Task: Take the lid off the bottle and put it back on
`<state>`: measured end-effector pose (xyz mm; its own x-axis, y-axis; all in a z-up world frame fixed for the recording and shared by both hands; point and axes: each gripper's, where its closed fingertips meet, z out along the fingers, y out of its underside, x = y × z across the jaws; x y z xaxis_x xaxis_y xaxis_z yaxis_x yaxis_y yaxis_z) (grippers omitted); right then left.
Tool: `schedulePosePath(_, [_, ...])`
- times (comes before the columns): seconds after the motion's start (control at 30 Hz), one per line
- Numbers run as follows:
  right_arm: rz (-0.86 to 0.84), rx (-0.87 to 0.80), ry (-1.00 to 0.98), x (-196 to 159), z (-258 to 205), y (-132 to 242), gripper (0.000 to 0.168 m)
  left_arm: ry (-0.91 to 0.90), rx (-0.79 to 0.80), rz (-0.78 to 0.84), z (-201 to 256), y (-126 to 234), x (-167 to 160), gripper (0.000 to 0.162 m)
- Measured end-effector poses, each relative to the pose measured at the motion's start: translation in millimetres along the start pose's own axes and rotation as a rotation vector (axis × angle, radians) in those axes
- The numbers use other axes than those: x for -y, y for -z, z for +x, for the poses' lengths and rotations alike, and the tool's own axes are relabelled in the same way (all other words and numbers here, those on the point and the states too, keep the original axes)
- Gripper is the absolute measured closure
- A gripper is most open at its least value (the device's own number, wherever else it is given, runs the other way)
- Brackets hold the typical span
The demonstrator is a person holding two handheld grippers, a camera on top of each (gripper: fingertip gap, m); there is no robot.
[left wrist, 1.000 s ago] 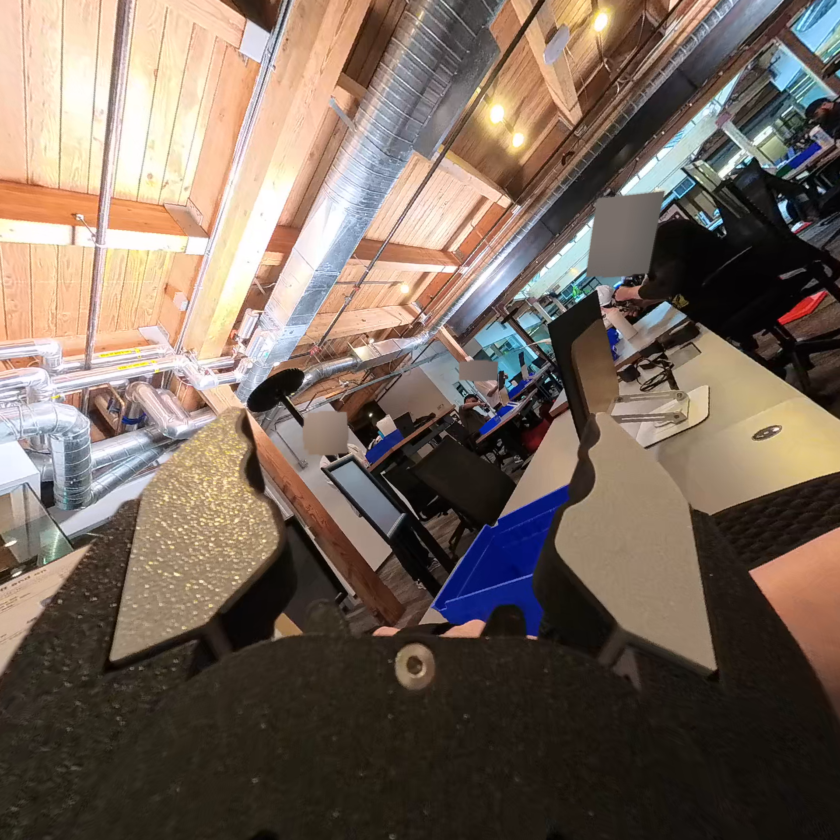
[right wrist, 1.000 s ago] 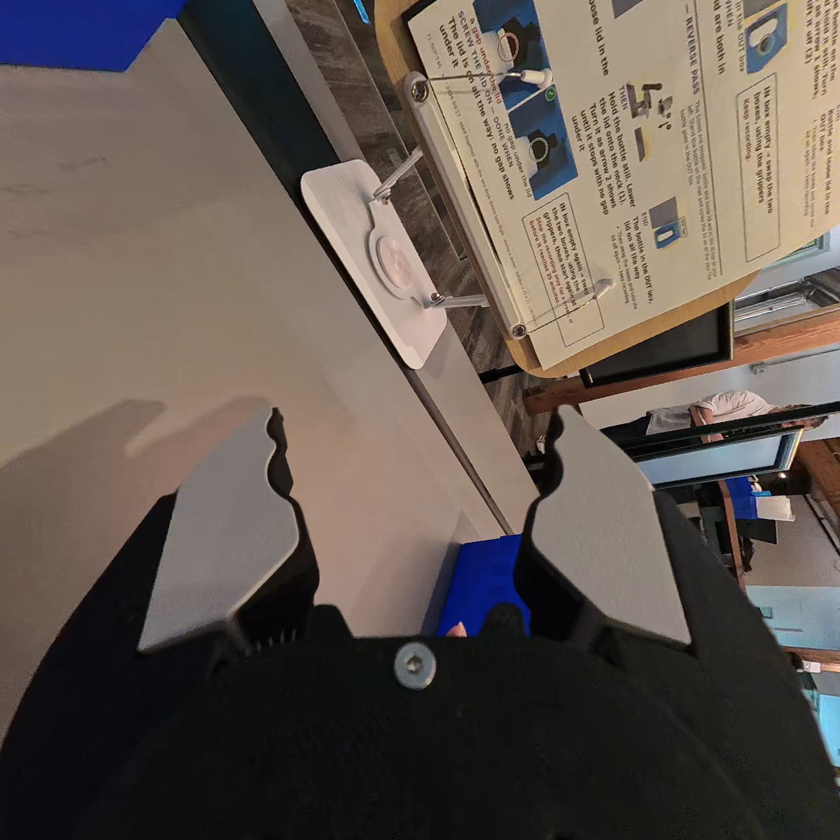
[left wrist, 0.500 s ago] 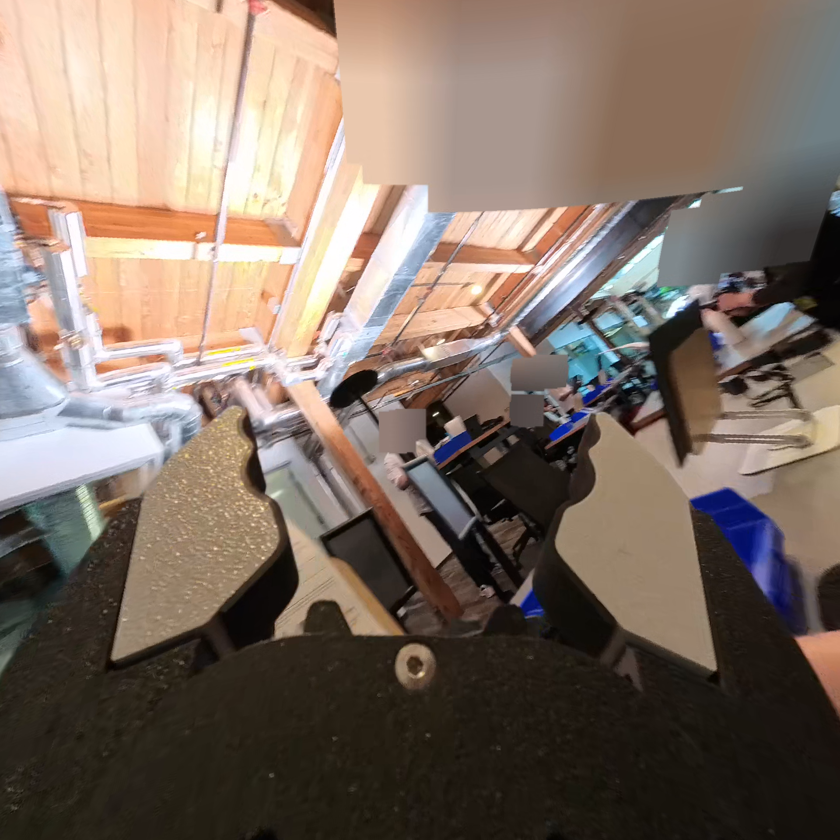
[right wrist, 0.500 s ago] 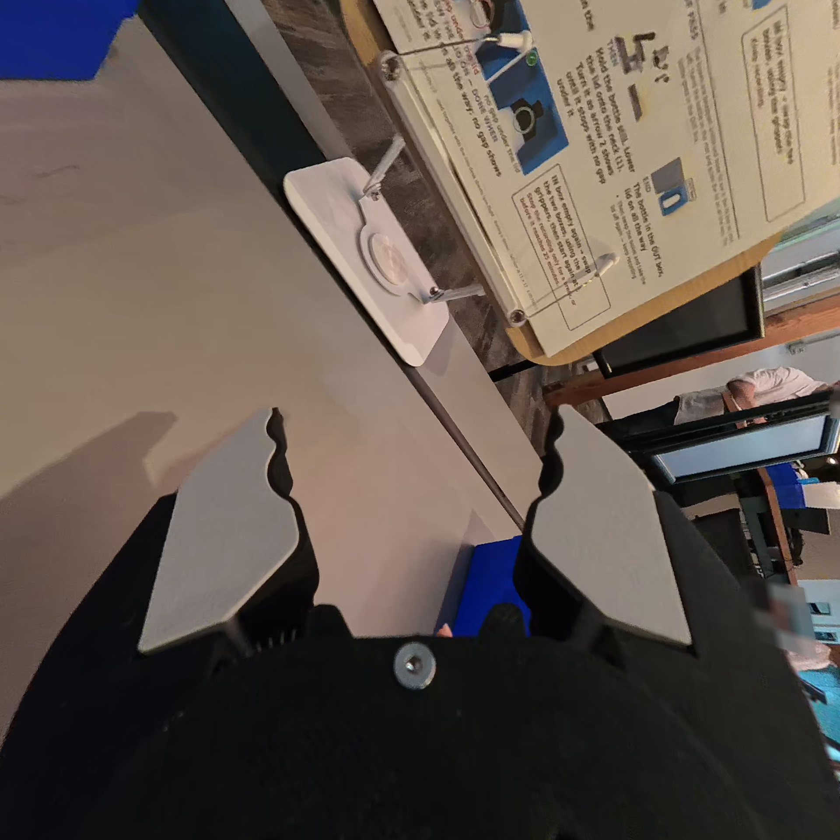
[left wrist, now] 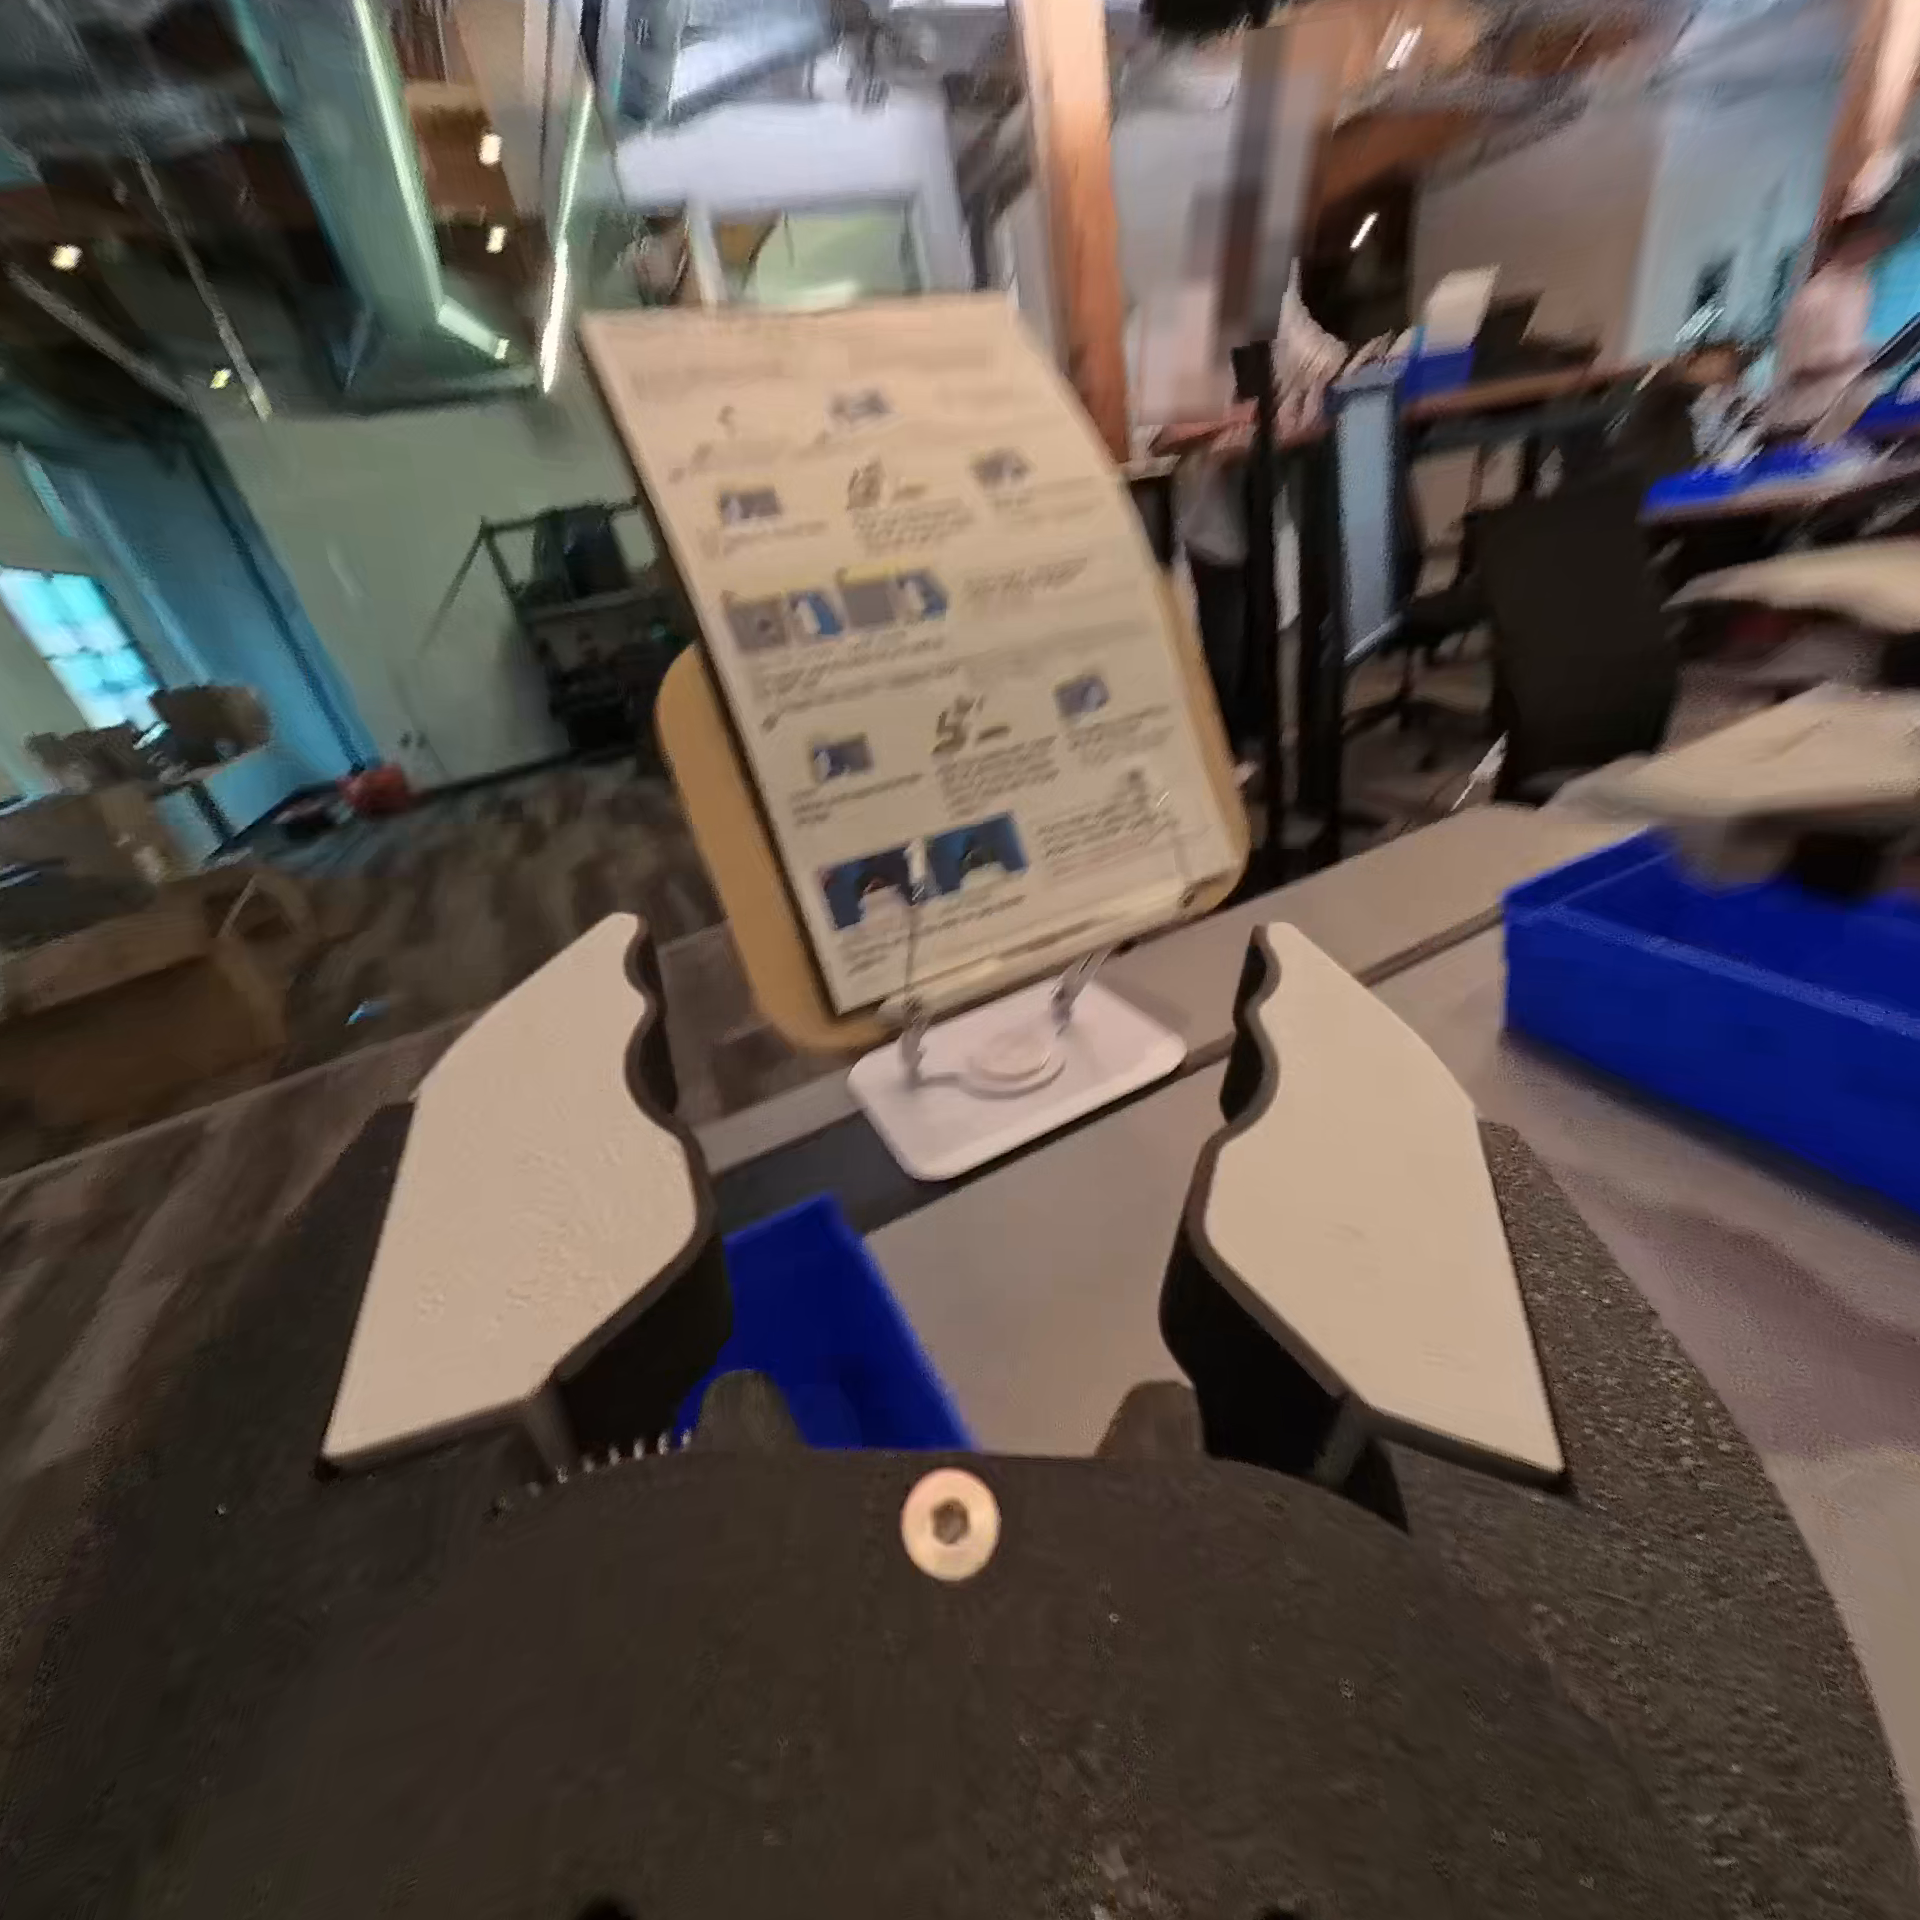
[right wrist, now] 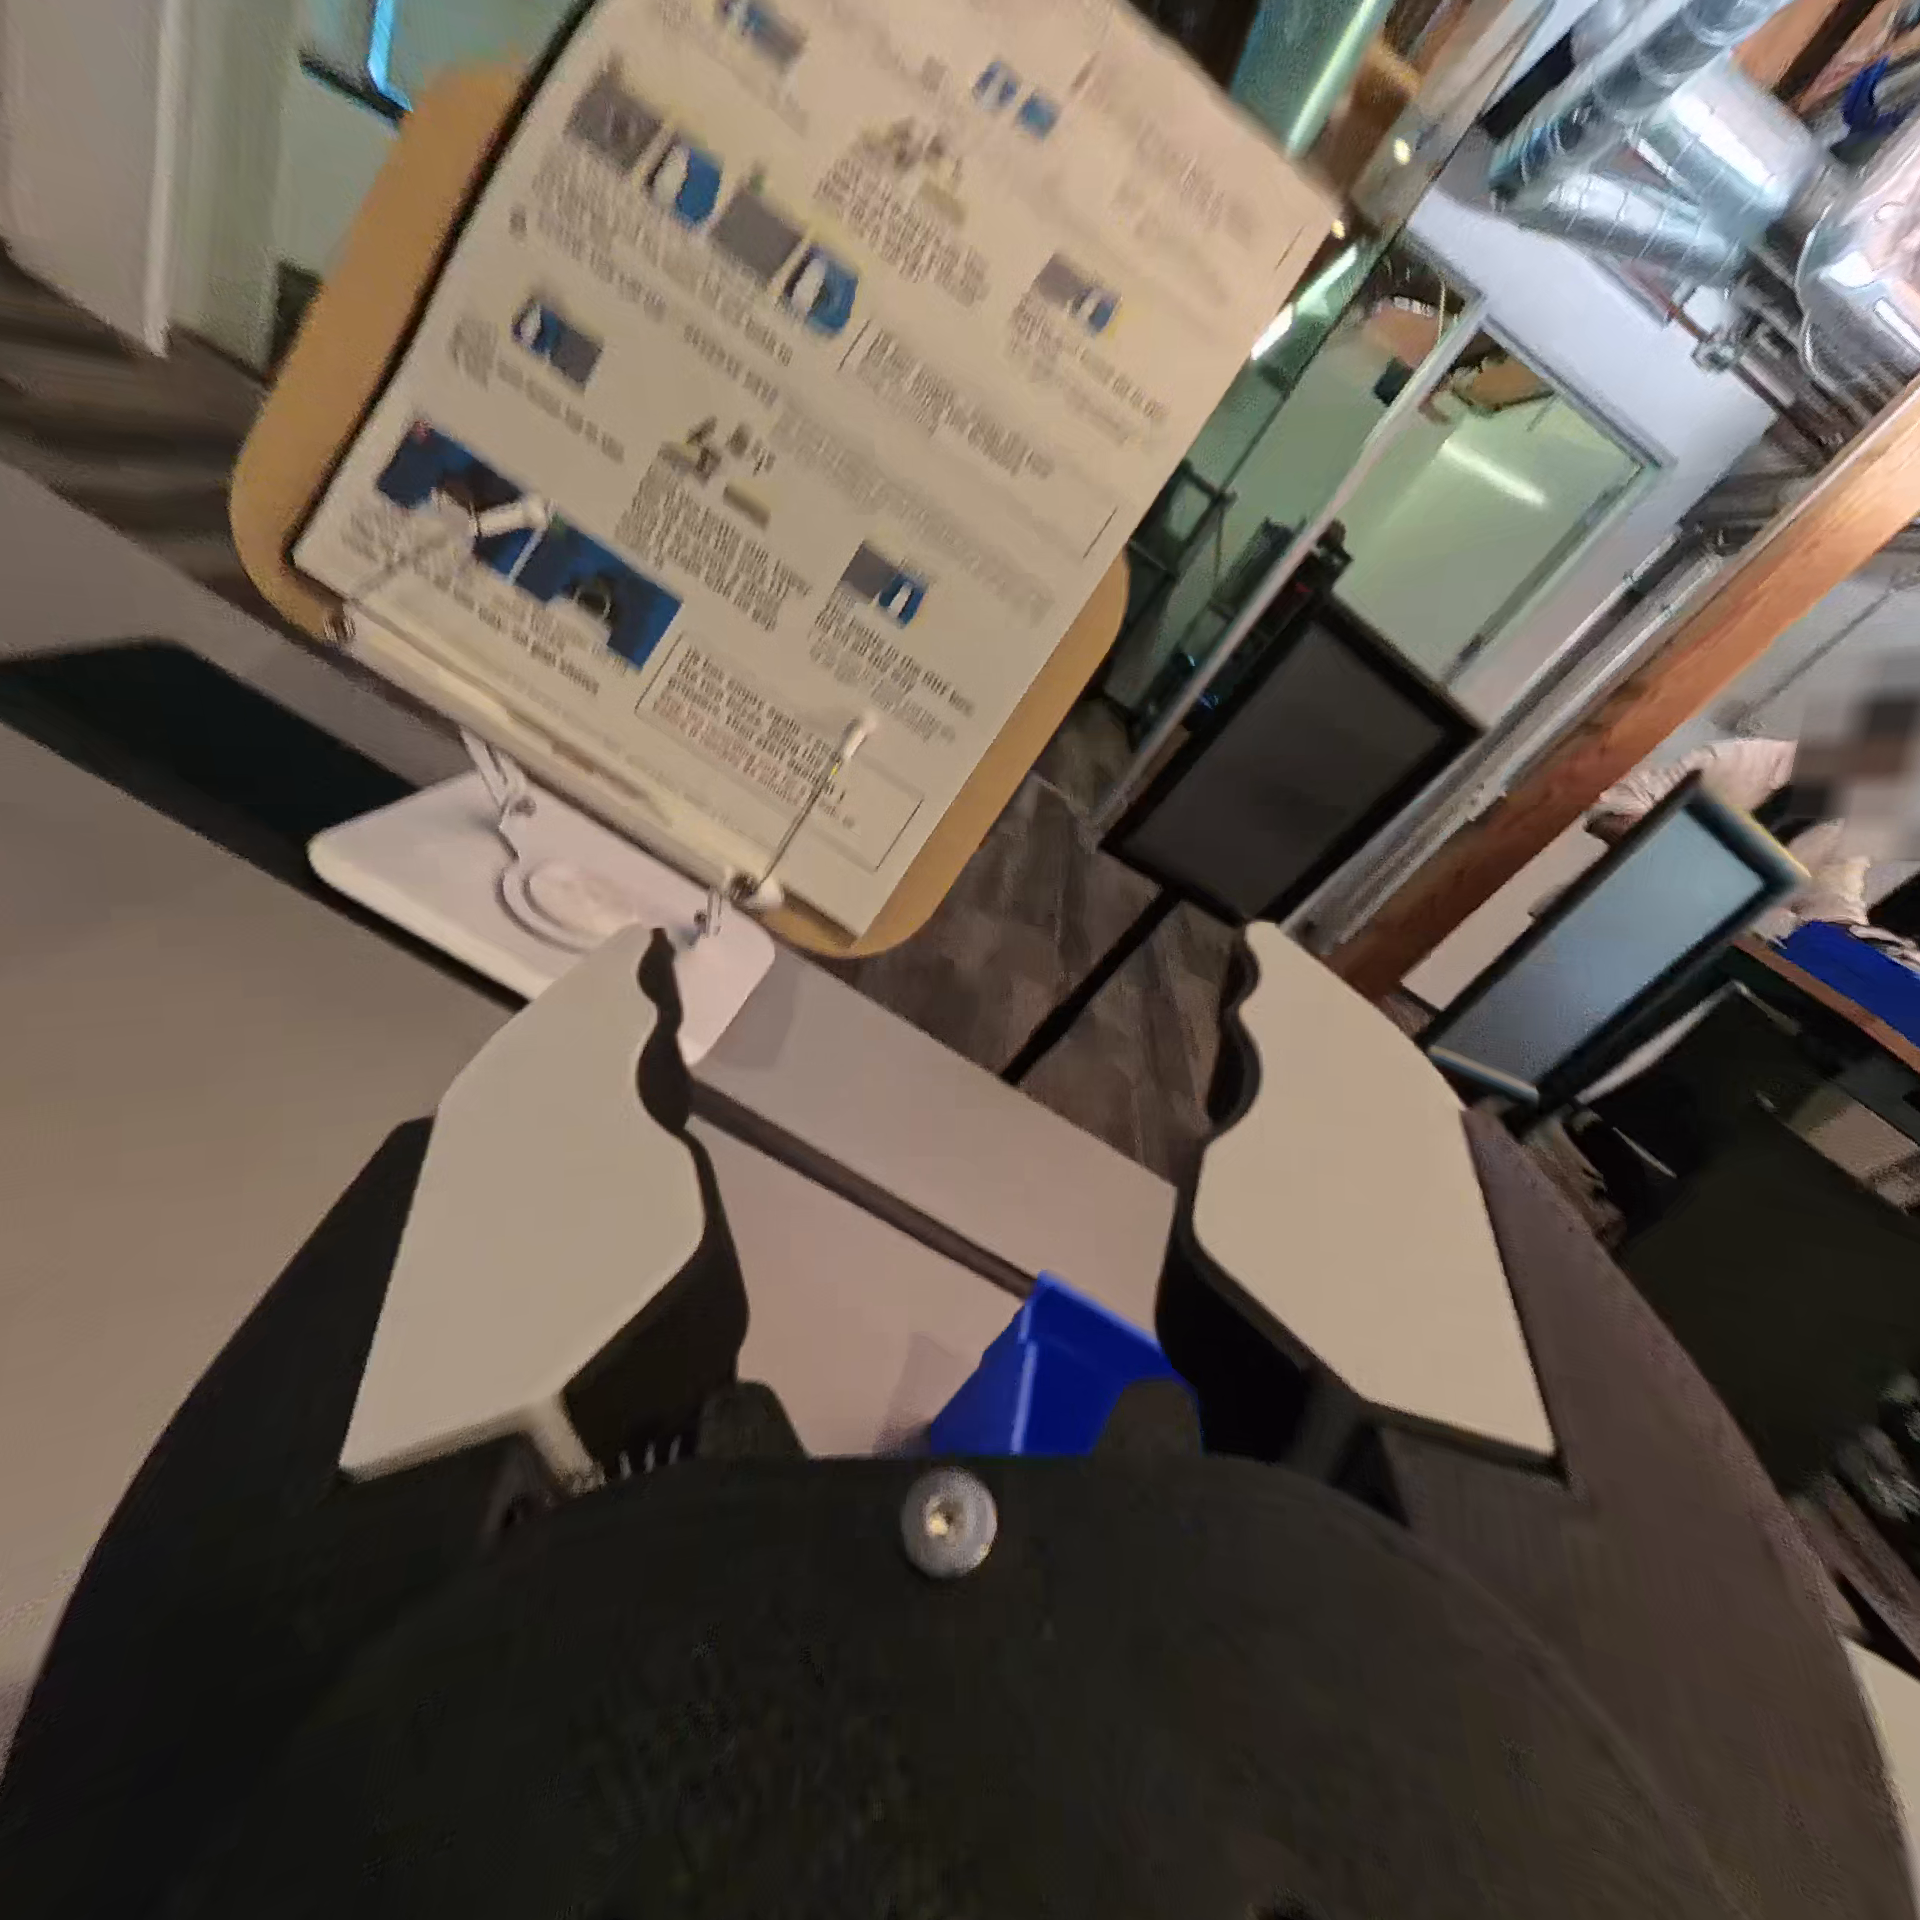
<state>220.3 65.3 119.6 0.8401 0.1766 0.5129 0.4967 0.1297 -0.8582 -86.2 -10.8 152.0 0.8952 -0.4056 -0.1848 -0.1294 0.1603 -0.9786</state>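
The right gripper [right wrist: 951,997] has its jaws spread wide with nothing between them. At twelve o'clock a printed sheet [right wrist: 790,416] leans on a white stand [right wrist: 457,883] on the grey table [right wrist: 187,1091]. A blue bin [right wrist: 1049,1371] shows low between the jaws.

The grey table [left wrist: 1049,1278] carries a white sign stand [left wrist: 1013,1086] and blue bins [left wrist: 1704,1003]

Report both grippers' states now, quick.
Left gripper: open, jaws spread wide, holding nothing.
Right gripper: open, jaws spread wide, holding nothing.
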Motion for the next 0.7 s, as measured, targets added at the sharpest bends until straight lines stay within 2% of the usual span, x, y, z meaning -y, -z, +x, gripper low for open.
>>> schedulePosePath(0.07, [0.093,0.022,-0.049,19.3,28.9,14.7,0.077,-0.041,0.056,-0.099,-20.7,10.4,-10.7,0.062])
schedulePosePath(0.17, [0.221,0.090,-0.102,35.8,62.3,39.8,0.107,-0.041,0.122,-0.285,-50.6,32.1,-34.4,0.071])
schedulePosePath(0.23, [0.262,0.146,-0.153,33.4,76.2,51.3,0.123,-0.001,0.112,-0.428,-60.7,47.8,-57.0,0.079])
schedulePosePath(0.3, [0.267,0.189,-0.209,20.7,83.1,58.2,0.132,0.099,0.070,-0.586,-60.8,62.3,-85.2,0.080])
schedulePosePath(0.4, [0.292,0.204,-0.281,2.5,90.0,58.3,0.135,0.215,0.080,-0.766,-66.3,74.2,-120.5,0.080])
schedulePosePath(0.47, [0.234,0.265,-0.313,-8.8,85.7,50.6,0.133,0.242,0.108,-0.833,-71.8,73.4,-136.8,0.082])
schedulePosePath(0.57, [0.227,0.319,-0.370,-12.1,81.6,47.6,0.128,0.216,0.156,-0.922,-77.1,71.3,-156.0,0.081])
schedulePosePath(0.7, [0.181,0.297,-0.343,-20.7,79.2,40.0,0.122,0.142,0.253,-1.038,-89.0,70.8,-178.7,0.078])
